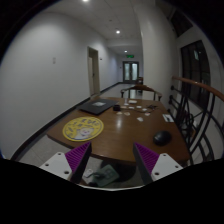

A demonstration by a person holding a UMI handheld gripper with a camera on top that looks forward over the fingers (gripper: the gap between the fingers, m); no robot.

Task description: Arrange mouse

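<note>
A dark mouse (161, 137) lies on the brown wooden table (125, 130), well ahead of my fingers and off to the right. My gripper (112, 157) hangs over the table's near edge with its two purple-padded fingers (77, 158) spread wide apart and nothing between them. Below the gap, under the table edge, a pale object shows that I cannot identify.
A round yellow disc (83, 128) lies on the table ahead left. A dark flat laptop-like item (97, 106) sits beyond it. Small papers and cards (133, 107) lie mid-table. Chairs (185, 120) stand along the right side. A corridor runs on behind.
</note>
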